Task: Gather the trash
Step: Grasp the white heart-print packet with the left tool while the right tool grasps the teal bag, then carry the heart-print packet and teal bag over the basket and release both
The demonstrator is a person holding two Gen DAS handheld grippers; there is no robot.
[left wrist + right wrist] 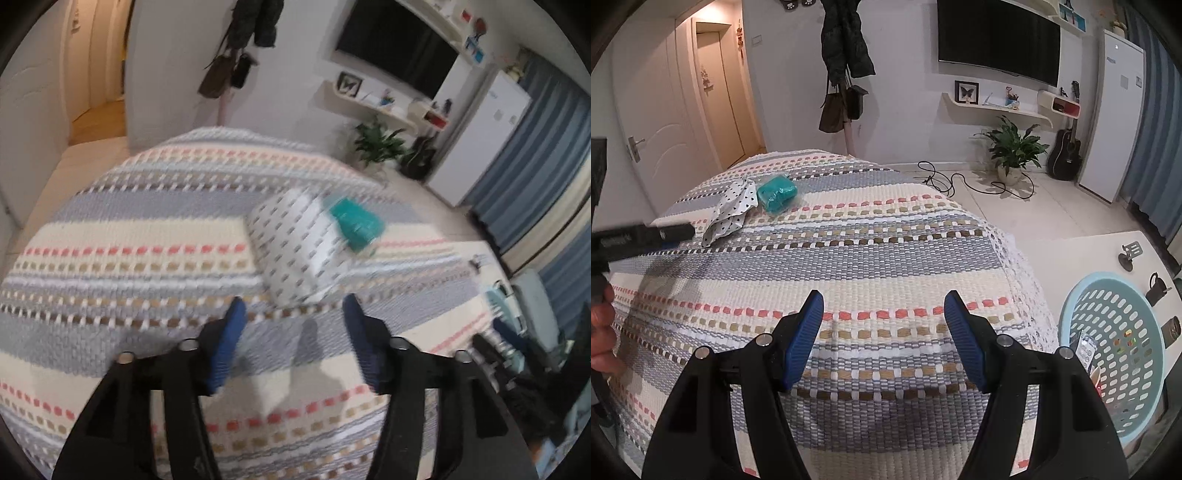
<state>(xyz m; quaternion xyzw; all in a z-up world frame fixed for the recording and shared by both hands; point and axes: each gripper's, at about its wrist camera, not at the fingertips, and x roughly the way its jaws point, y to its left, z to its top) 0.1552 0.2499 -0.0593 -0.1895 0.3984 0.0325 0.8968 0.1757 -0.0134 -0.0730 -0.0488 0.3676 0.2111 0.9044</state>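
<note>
A crumpled white wrapper with dark spots (295, 243) lies on the striped woven bedspread (129, 240), and a teal packet (356, 221) rests against its far side. My left gripper (294, 304) hovers open just short of the wrapper, with nothing between its blue pads. In the right wrist view the wrapper (733, 208) and teal packet (776, 194) sit at the far left of the bed, with the left gripper's finger (677, 232) reaching in beside them. My right gripper (883, 295) stands open and empty over the near bedspread (886, 240). A light blue perforated basket (1082, 295) at the right holds some wrappers (1087, 350).
The basket stands on a white table (1071, 254) with small dark items beside the bed. A black cable (945, 181), a potted plant (1012, 147) and a guitar (1065, 147) are on the floor beyond. A hand (600, 321) shows at the left edge.
</note>
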